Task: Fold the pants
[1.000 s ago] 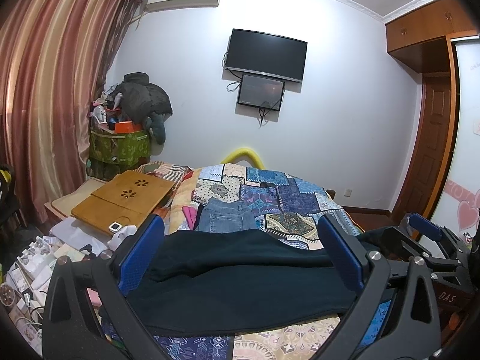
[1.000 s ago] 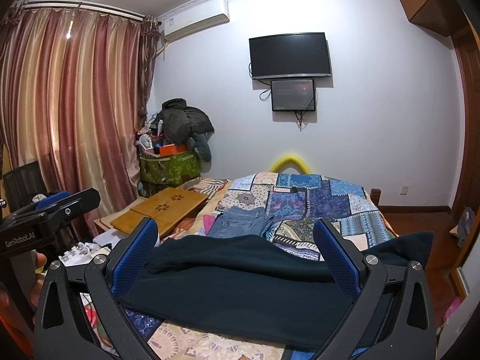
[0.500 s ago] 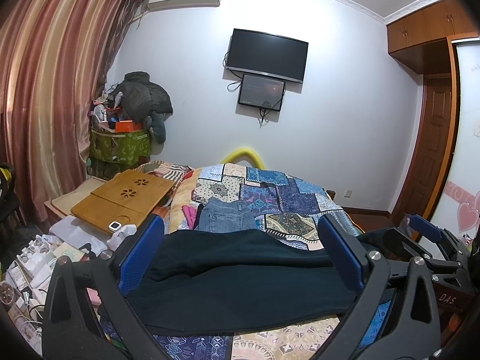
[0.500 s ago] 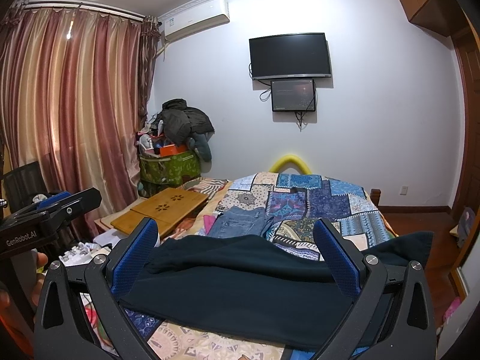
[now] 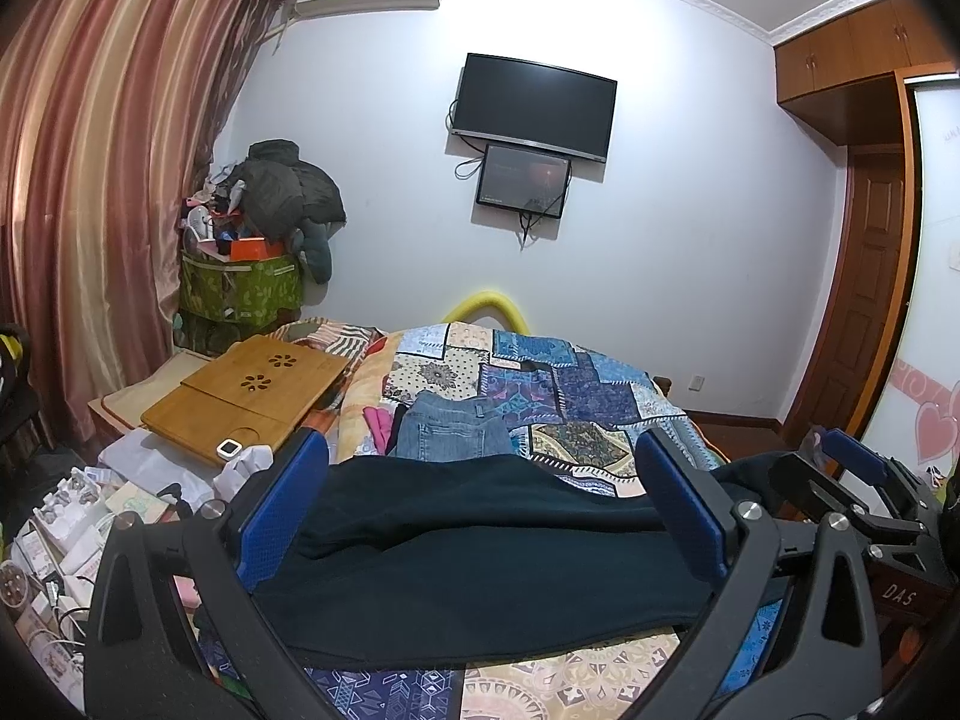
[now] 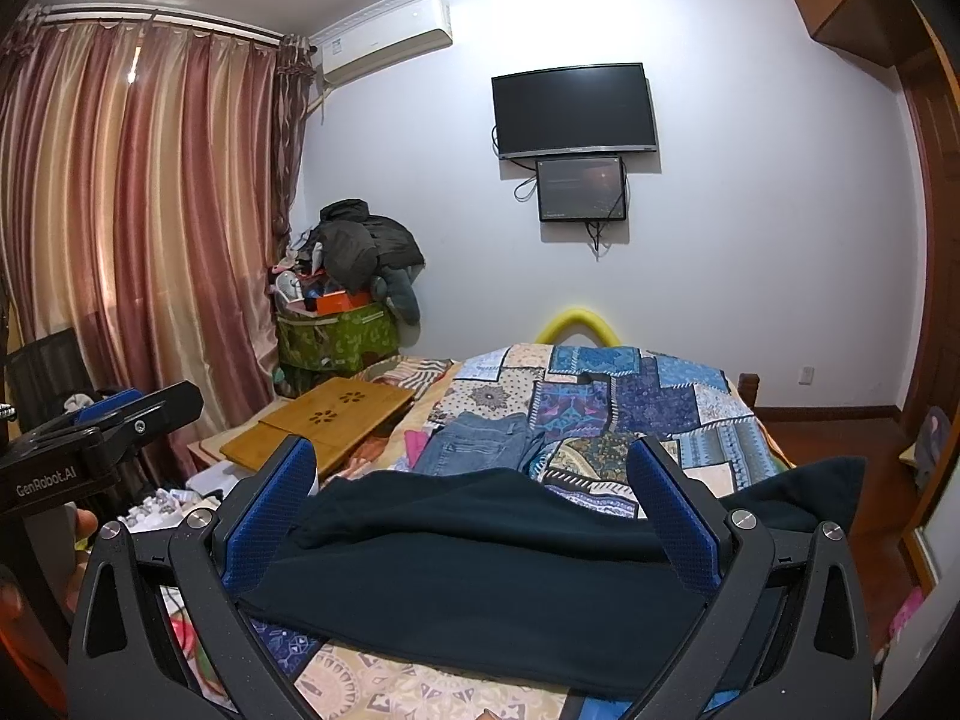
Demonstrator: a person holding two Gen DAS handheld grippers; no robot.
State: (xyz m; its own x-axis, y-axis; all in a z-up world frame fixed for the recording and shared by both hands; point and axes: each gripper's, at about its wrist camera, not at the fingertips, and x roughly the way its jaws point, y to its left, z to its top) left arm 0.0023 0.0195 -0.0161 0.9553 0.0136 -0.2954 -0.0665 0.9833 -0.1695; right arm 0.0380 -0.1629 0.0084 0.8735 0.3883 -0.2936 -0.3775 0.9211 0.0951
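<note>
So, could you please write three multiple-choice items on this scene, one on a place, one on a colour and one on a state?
1. Where do the jeans lie?
A. on the quilt, beyond the dark pants
B. on the wooden tray
C. on the floor

2. What colour are the finger pads of the right gripper?
A. red
B. blue
C. yellow

3. How does the left gripper stand?
A. shut on the pants
B. shut on the jeans
C. jaws wide apart, holding nothing

Answers:
1 A, the jeans rest on the patchwork just past the pants' far edge.
2 B, both pads show blue in the right wrist view.
3 C, the pants lie flat on the bed between the spread fingers, ungripped.
</note>
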